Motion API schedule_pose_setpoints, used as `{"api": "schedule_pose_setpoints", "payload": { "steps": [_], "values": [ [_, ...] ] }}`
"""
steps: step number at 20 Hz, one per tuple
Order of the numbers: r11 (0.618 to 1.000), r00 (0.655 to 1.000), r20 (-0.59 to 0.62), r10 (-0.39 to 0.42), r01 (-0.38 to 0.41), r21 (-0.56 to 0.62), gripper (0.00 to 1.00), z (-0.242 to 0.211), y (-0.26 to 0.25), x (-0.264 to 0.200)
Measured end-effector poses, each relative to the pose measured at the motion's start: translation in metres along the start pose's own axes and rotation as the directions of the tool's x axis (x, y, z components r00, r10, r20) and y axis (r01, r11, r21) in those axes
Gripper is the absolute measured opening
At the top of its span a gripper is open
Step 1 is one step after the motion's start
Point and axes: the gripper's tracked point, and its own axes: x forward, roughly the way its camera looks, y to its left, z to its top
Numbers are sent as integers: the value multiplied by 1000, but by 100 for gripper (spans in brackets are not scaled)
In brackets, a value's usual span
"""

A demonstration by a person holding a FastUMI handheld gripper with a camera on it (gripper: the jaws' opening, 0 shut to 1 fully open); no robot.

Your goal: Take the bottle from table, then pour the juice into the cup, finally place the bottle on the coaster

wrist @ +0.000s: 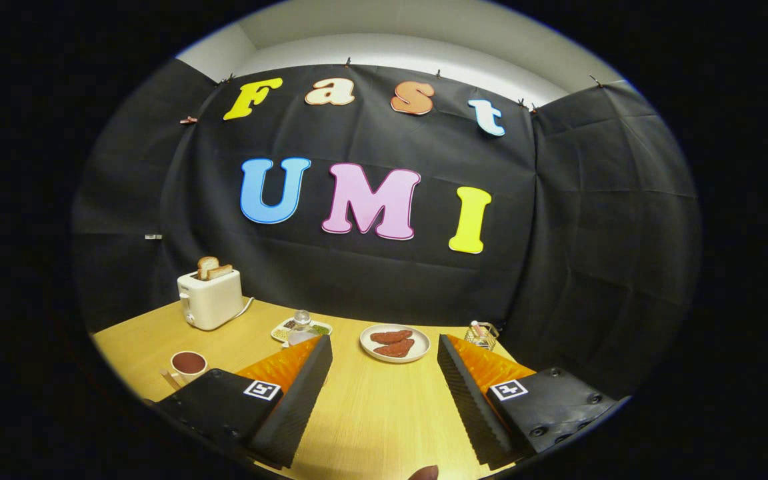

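Gripper (pixel 384 393) fingers spread apart, holding nothing; bottle (pixel 301 327), perhaps on its coaster, stands lower-centre; cup (pixel 188 365) already dark-filled, lower left.

staged breakfast booth, black cloth wall (pixel 371 280), wooden table (pixel 371 413), toaster (pixel 211 300)

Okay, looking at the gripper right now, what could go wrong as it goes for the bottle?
1. The bottle sits partly hidden behind one finger tip of the open gripper, close by a small tray; a reach might nudge that tray.
2. The cup already looks full of dark liquid, so pouring may overflow.
3. The plate lies just ahead and could get bumped.
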Motion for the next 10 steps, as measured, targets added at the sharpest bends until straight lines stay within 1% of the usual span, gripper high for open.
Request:
{"api": "schedule_pose_setpoints", "payload": {
  "steps": [4, 10],
  "values": [
    [1000, 1000, 14, -21, 21, -2, 98, 7, -7, -14],
    [1000, 1000, 13, -5, 5, -27, 98, 1, -7, -20]
  ]
}}
